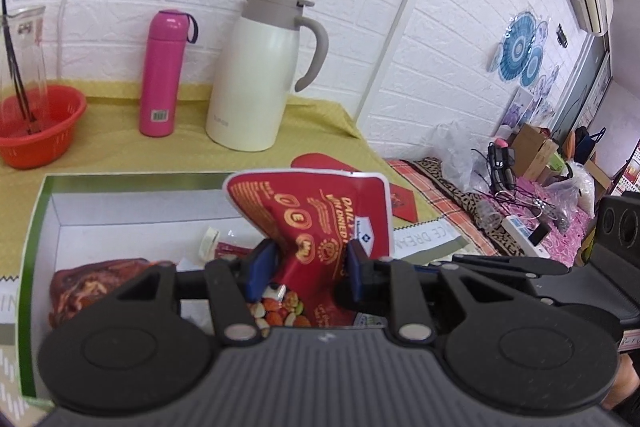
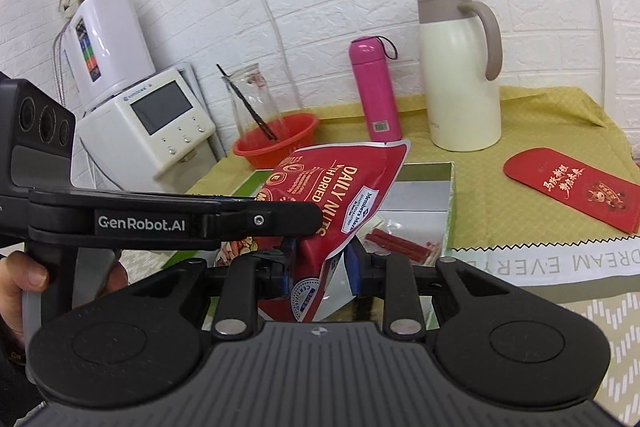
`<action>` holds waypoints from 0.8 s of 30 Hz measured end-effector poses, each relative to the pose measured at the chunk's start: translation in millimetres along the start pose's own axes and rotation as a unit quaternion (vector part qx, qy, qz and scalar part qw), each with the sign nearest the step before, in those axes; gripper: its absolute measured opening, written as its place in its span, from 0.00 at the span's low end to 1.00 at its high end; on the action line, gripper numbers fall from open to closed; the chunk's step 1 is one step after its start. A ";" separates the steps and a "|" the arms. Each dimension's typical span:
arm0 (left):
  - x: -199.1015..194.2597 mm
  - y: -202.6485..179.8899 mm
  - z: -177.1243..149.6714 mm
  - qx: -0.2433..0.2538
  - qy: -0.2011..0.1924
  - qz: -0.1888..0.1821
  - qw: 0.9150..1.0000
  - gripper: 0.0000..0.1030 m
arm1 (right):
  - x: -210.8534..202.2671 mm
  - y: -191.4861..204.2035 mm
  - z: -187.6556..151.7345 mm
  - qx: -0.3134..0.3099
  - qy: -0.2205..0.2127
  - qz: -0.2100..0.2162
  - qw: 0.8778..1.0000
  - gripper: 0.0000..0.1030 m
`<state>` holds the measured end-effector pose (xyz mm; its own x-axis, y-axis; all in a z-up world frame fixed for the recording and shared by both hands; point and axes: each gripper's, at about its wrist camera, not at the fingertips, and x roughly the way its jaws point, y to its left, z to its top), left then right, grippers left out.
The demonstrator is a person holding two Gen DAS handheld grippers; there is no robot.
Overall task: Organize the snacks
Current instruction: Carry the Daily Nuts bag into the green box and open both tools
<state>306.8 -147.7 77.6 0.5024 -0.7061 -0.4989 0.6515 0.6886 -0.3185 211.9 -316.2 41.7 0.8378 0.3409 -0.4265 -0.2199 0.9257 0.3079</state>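
Nut pouch (image 1: pixel 320 223): held upright over the open box (image 1: pixel 132 195) on the worktop (image 2: pixel 520 211), likely for placing inside. Left gripper (image 1: pixel 308 267) and right gripper (image 2: pixel 320 259): jaws of both pinch its lower end. Sausage pack (image 2: pixel 396 245): lies inside the box.

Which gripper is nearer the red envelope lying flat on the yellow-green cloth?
Right. The right gripper is on the side of the red envelope, pinching the nut pouch; the left gripper grips it farther away.
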 end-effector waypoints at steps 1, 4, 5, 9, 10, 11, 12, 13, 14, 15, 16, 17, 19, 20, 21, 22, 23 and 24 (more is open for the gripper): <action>5.8 1.7 0.6 -0.001 0.003 0.002 1.000 0.23 | 4.1 -4.6 -0.1 0.001 0.002 0.001 1.000 0.46; 20.6 7.3 1.6 0.001 0.011 0.007 1.000 0.23 | 16.2 -14.5 0.3 0.005 0.009 0.001 1.000 0.46; 24.5 8.9 2.0 0.001 0.014 0.008 1.000 0.23 | 19.6 -17.0 0.1 0.007 0.011 0.001 1.000 0.46; 41.7 17.4 3.4 -0.005 0.027 0.013 1.000 0.24 | 33.4 -26.2 0.3 0.012 0.019 0.001 1.000 0.46; 44.9 19.1 3.0 -0.007 0.030 0.014 0.999 0.24 | 36.4 -27.8 -0.5 0.011 0.022 0.000 1.000 0.46; 48.6 21.2 2.4 -0.008 0.034 0.015 0.999 0.25 | 39.0 -28.8 -1.2 0.009 0.025 -0.002 1.000 0.46; 51.5 22.8 1.6 -0.009 0.036 0.017 0.999 0.25 | 41.3 -29.1 -1.9 0.006 0.027 -0.005 1.000 0.46; 54.0 23.8 0.9 -0.009 0.039 0.018 0.999 0.26 | 43.1 -29.1 -2.9 0.001 0.029 -0.010 1.000 0.46; 56.1 24.6 0.4 -0.009 0.040 0.019 0.999 0.26 | 44.1 -28.2 -3.8 -0.006 0.030 -0.015 0.999 0.46; 57.8 25.2 0.0 -0.009 0.041 0.021 0.999 0.27 | 45.3 -27.3 -4.7 -0.017 0.030 -0.019 0.999 0.46; 58.9 25.3 -0.3 -0.007 0.041 0.025 0.999 0.29 | 45.7 -26.2 -5.4 -0.025 0.030 -0.022 0.999 0.47; 59.3 24.9 -0.4 -0.004 0.041 0.029 0.999 0.30 | 46.0 -25.3 -5.7 -0.032 0.029 -0.024 0.999 0.50; 59.0 24.6 -0.4 0.001 0.038 0.038 0.999 0.37 | 46.7 -22.7 -4.9 -0.050 0.027 -0.033 0.998 0.52; 57.5 24.4 -0.9 0.000 0.035 0.037 0.999 0.43 | 46.4 -20.5 -4.9 -0.062 0.024 -0.039 0.997 0.55; 56.4 24.8 -0.8 -0.002 0.034 0.034 0.999 0.46 | 47.1 -18.2 -4.5 -0.073 0.023 -0.045 0.996 0.56; 54.2 24.0 -0.8 -0.002 0.030 0.034 0.999 0.55 | 47.5 -16.6 -4.8 -0.082 0.023 -0.052 0.995 0.60; 51.9 22.5 -0.9 0.001 0.025 0.039 0.999 0.62 | 47.5 -15.4 -5.6 -0.091 0.022 -0.054 0.994 0.67; 49.5 20.6 -0.9 0.008 0.019 0.045 0.999 0.64 | 47.7 -14.3 -6.4 -0.101 0.020 -0.056 0.993 0.72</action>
<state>344.6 -168.4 45.6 0.5375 -0.6340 -0.5561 0.6136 0.7463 -0.2578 251.8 -312.1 11.5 0.8427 0.2368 -0.4834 -0.2257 0.9707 0.0820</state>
